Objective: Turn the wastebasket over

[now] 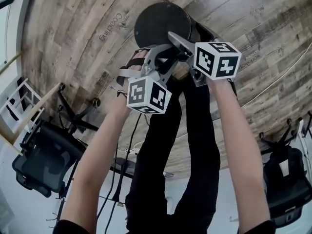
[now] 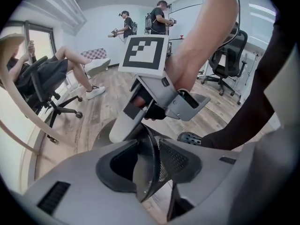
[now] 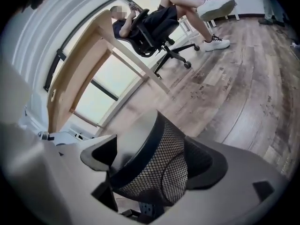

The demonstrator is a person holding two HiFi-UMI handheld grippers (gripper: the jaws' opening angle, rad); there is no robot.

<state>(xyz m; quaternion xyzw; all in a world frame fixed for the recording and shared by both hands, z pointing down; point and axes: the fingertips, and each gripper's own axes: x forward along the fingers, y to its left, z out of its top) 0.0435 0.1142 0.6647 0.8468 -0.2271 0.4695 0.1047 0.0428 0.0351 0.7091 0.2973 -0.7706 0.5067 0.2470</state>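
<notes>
Closest to the lens are the grey jaws of the left gripper (image 2: 149,165), clamped on the wastebasket (image 1: 161,23). Its dark rim edge runs upright between the pads, and the mesh wall lies against the pad on the frame's right. The right gripper (image 3: 150,165) is gripping it too: mesh body and dark band fill the gap between its jaws, with the solid round end tipped toward the upper left of that view.

Head view: the basket is at upper centre, held clear of the floor (image 1: 73,38), tilted, with its flat dark round face toward the camera. The right gripper's long grey jaw reaches in over its lower right edge, and the left gripper comes at it from lower left. Below the basket is the left marker cube (image 1: 148,95). The right marker cube (image 1: 217,60) is off to the right and higher. Running up from the bottom edge are the left forearm (image 1: 97,165) and right forearm (image 1: 239,145), with black trouser legs (image 1: 180,169) between them.

Further out there are wood planks all round. A black office chair (image 1: 44,160) is at lower left and a second office chair (image 1: 287,184) at lower right.

Left gripper view: the right gripper and its cube hang above the basket at centre. A seated person (image 2: 51,71) is at left and two standing people (image 2: 126,27) are at the back, upper centre. A dark swivel chair (image 2: 229,55) is at right.

Right gripper view: a pale wooden beam (image 3: 89,55) slants across the upper left.
</notes>
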